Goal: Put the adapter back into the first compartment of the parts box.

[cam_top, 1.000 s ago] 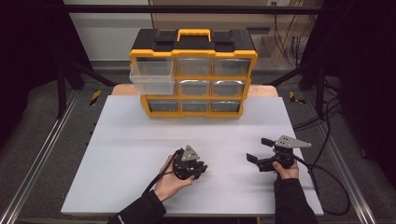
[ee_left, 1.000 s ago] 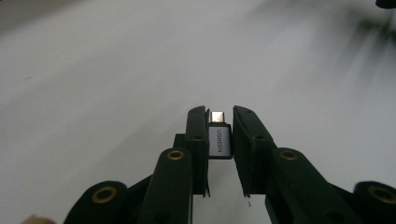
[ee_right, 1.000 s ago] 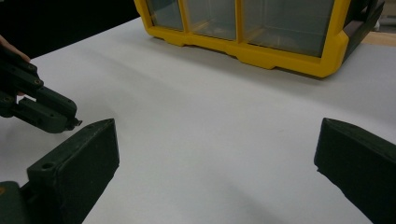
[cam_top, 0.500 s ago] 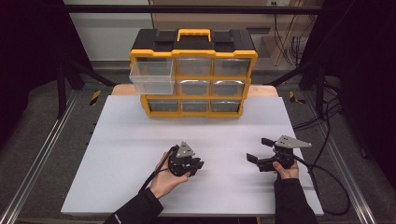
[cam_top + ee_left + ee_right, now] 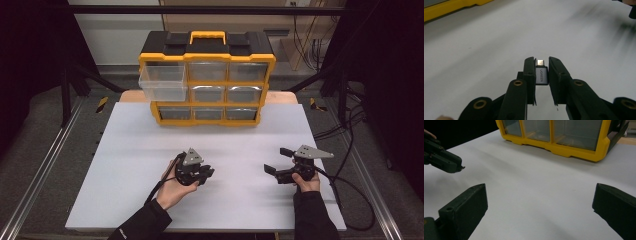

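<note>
My left gripper (image 5: pixel 208 173) is low over the white table, a little left of its middle, and points right. In the left gripper view its jaws (image 5: pixel 541 60) are shut on a small grey USB adapter (image 5: pixel 541 75) marked UGREEN, with the metal plug sticking out past the fingertips. My right gripper (image 5: pixel 276 160) is at the right of the table, points left, and stands open. Nothing lies between its wide-spread jaws (image 5: pixel 540 192). The left gripper's tip (image 5: pixel 447 161) shows at the far left of the right gripper view.
A yellow and black drawer organizer (image 5: pixel 207 80) stands at the back of the white table top (image 5: pixel 125 150). Its top-left clear drawer (image 5: pixel 162 85) is pulled out. Cables trail from both grippers, and metal rails run along the table's sides.
The left gripper has drifted slightly to the left with the adapter still in its jaws. The right gripper has stayed put.
</note>
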Demonstrator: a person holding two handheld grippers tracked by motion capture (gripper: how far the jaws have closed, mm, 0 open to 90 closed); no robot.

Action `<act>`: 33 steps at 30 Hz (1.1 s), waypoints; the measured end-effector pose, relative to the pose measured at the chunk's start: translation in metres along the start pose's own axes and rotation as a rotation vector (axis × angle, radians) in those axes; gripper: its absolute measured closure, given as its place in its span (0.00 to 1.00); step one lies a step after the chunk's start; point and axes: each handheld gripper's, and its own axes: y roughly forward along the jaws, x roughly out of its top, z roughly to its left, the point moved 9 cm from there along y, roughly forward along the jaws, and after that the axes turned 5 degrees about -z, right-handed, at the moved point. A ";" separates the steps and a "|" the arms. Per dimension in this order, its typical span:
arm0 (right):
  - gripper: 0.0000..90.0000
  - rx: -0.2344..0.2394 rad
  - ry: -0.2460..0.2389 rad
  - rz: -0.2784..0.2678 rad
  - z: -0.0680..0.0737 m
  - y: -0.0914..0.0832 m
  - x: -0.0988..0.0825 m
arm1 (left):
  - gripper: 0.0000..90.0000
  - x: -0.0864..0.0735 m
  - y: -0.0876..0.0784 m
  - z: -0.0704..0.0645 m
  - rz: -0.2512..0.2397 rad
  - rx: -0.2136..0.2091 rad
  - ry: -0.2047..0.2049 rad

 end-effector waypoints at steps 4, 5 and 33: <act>0.01 -0.001 0.000 0.001 0.000 0.000 0.000 | 0.84 0.002 -0.003 0.003 -0.009 0.006 -0.003; 0.01 0.000 0.000 0.000 0.000 0.000 0.000 | 0.84 0.003 -0.004 0.004 -0.012 0.010 -0.003; 0.01 -0.003 0.000 0.001 0.000 0.000 0.000 | 0.84 0.016 -0.024 0.024 -0.059 0.054 -0.019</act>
